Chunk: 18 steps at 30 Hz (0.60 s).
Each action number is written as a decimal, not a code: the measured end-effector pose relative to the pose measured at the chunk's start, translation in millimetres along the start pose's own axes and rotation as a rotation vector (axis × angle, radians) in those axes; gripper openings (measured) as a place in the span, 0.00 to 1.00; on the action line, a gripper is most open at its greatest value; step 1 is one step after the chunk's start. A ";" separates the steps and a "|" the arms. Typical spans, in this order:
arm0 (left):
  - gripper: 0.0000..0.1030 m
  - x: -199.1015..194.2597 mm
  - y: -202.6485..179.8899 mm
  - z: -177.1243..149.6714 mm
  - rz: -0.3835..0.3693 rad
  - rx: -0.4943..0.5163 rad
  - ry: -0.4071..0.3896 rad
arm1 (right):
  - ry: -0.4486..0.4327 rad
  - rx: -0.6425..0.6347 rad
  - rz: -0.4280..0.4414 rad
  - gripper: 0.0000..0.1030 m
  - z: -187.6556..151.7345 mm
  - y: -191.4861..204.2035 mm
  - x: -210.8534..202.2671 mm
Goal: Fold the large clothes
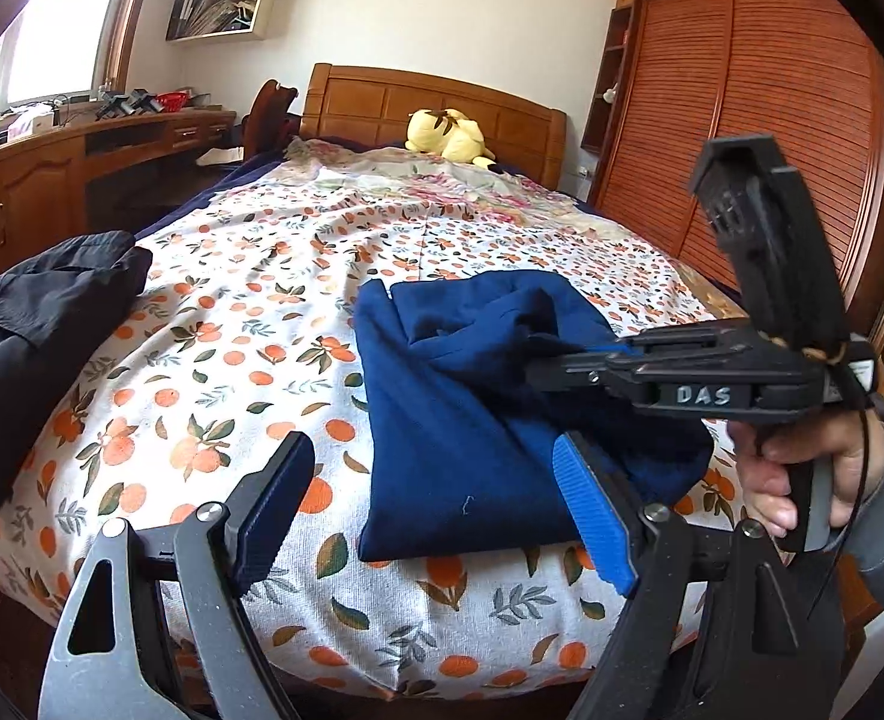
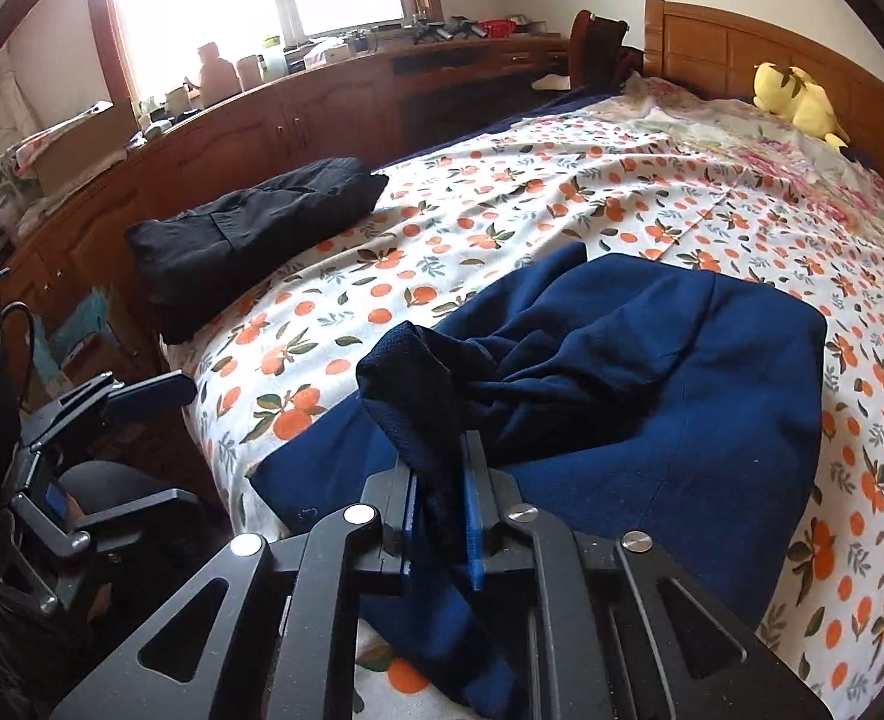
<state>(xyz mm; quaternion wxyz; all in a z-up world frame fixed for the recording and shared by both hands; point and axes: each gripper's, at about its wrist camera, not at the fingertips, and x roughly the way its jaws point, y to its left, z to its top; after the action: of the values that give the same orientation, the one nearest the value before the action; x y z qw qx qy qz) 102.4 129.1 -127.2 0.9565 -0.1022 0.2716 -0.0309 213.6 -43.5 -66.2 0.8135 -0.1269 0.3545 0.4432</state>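
Orange-printed sheet covers the bed [image 1: 250, 324], where the navy garment [image 1: 460, 420] lies bunched at the near edge, right of a dark folded garment [image 1: 40, 330] at the far left. Soft, limp and fairly light by the look of it, the navy cloth will sag and slide unless taken by a hem or corner. Right tongs [image 2: 442, 516] are closed tight on a gathered fold of it, lifted. Left tongs [image 1: 436, 510] gape wide, holding nothing, just over its near edge.
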 end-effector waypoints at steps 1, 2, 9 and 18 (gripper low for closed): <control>0.80 0.6 0.2 0.1 0.001 0.000 0.000 | -0.002 0.004 -0.004 0.23 4.5 -1.0 -1.8; 0.80 1.1 0.0 0.3 0.001 0.001 0.000 | -0.004 0.004 -0.009 0.27 4.3 2.8 -7.6; 0.80 3.1 -7.7 -0.2 0.002 0.020 0.004 | -0.108 -0.014 -0.055 0.49 -6.5 16.6 -64.5; 0.80 12.1 -15.4 -0.4 0.015 0.036 0.022 | -0.024 0.079 -0.208 0.44 -67.8 -39.3 -62.8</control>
<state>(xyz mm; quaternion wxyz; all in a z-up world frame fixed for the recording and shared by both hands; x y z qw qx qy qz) 112.5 112.5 -130.5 0.9553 -0.0824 0.2824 -0.0297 191.7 -141.1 -75.7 0.8637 -0.1257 0.3468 0.3436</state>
